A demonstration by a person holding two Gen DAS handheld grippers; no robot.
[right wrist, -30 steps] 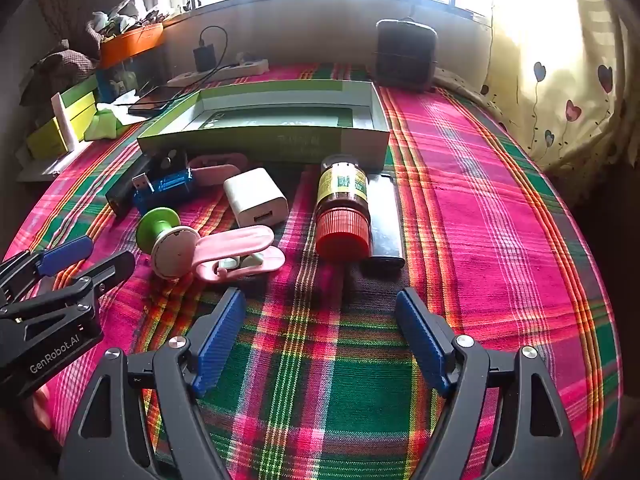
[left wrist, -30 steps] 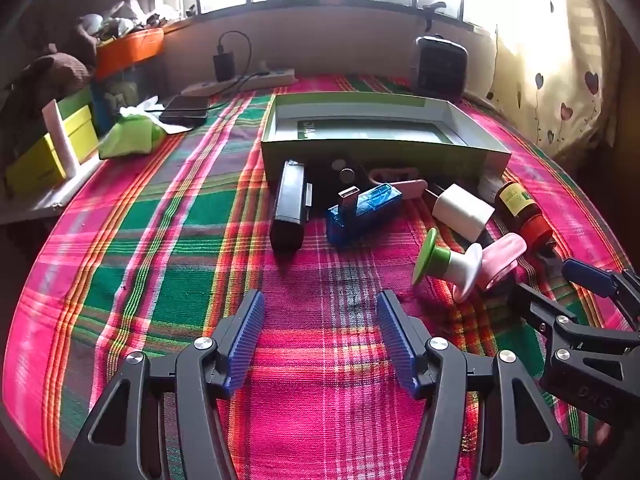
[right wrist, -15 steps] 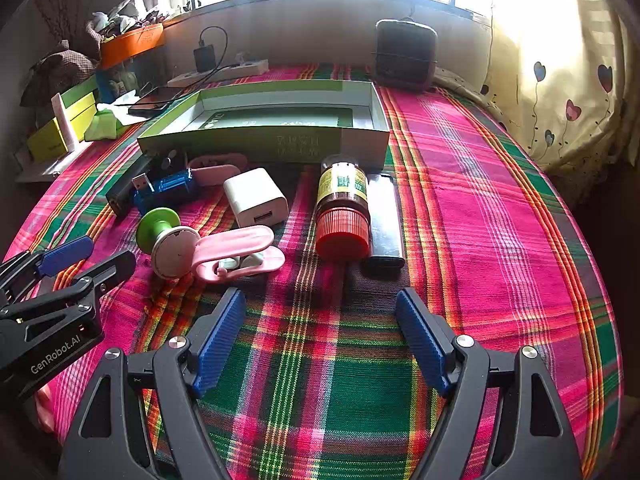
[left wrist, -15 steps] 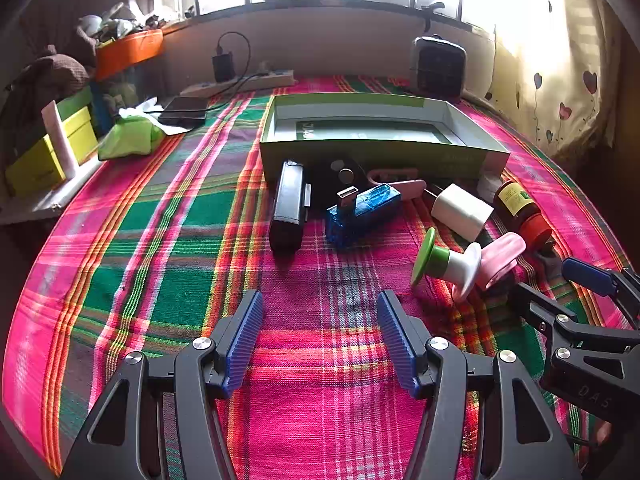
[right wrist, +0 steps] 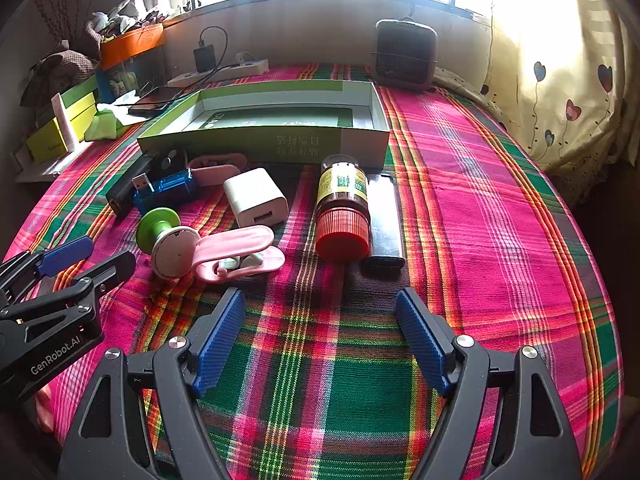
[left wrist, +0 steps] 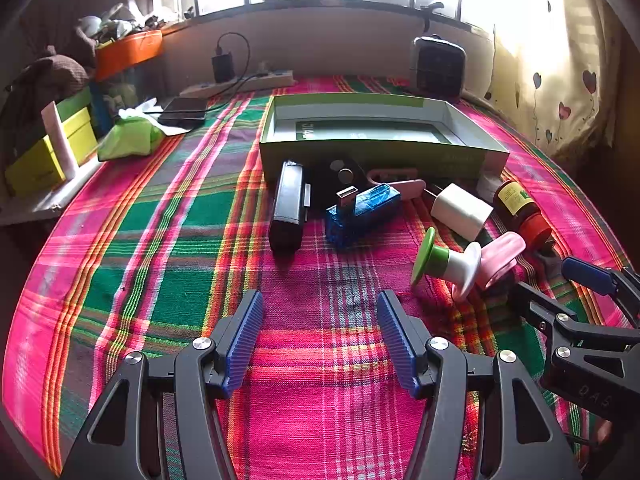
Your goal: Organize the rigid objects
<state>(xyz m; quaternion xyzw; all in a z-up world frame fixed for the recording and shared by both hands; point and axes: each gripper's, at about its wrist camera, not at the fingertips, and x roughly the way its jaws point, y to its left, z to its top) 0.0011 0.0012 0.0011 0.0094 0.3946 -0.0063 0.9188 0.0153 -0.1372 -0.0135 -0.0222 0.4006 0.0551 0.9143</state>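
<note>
An open green box (left wrist: 380, 148) (right wrist: 264, 136) lies on the plaid cloth. In front of it lie a black bar (left wrist: 286, 208), a blue USB device (left wrist: 362, 212) (right wrist: 166, 194), a white charger (left wrist: 460, 210) (right wrist: 256, 202), a green-and-white stopper (left wrist: 444, 264) (right wrist: 168, 240), a pink clip (right wrist: 236, 252), a red-capped bottle (right wrist: 342, 208) and a black lighter (right wrist: 384, 220). My left gripper (left wrist: 320, 300) is open and empty, short of the black bar and USB device. My right gripper (right wrist: 320, 296) is open and empty, just short of the bottle and lighter.
A small heater (right wrist: 404, 56) stands behind the box. A power strip (left wrist: 240, 84), phone (left wrist: 184, 108), green tissue pack (left wrist: 128, 136) and yellow boxes (left wrist: 48, 152) sit at the back left. A curtain (right wrist: 560, 60) hangs at the right.
</note>
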